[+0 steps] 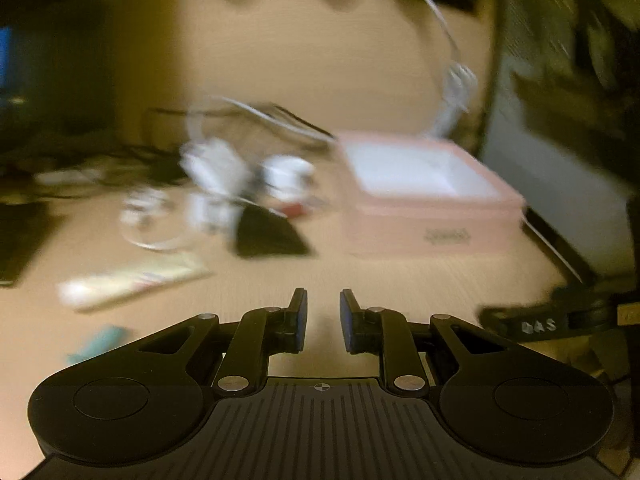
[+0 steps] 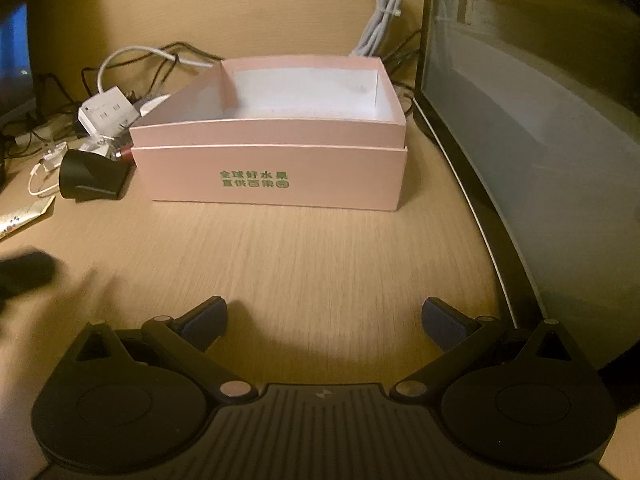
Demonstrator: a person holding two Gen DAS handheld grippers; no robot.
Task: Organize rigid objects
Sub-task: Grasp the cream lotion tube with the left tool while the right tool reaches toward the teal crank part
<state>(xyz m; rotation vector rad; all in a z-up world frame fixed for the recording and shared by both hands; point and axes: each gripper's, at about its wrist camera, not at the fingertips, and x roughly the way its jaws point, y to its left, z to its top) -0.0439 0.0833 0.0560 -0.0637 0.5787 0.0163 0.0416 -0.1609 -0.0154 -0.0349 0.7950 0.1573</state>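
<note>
An open pink box (image 2: 276, 160) with green lettering and a white inside stands on the wooden desk (image 2: 304, 264); it also shows blurred in the left wrist view (image 1: 428, 208). Left of it lie a white charger block (image 2: 106, 114), a black wedge-shaped object (image 2: 90, 176) and white cables. The left wrist view is motion-blurred and shows the same black object (image 1: 268, 234), white plugs (image 1: 216, 172) and a flat pale packet (image 1: 132, 280). My left gripper (image 1: 323, 318) is empty, jaws a narrow gap apart. My right gripper (image 2: 324, 320) is wide open and empty, in front of the box.
A dark monitor (image 2: 540, 128) stands along the right side. A bundled white cable (image 2: 380, 12) hangs on the back wall. A teal item (image 1: 100, 342) lies near the left gripper. A dark blurred shape (image 2: 24, 276) is at the right view's left edge.
</note>
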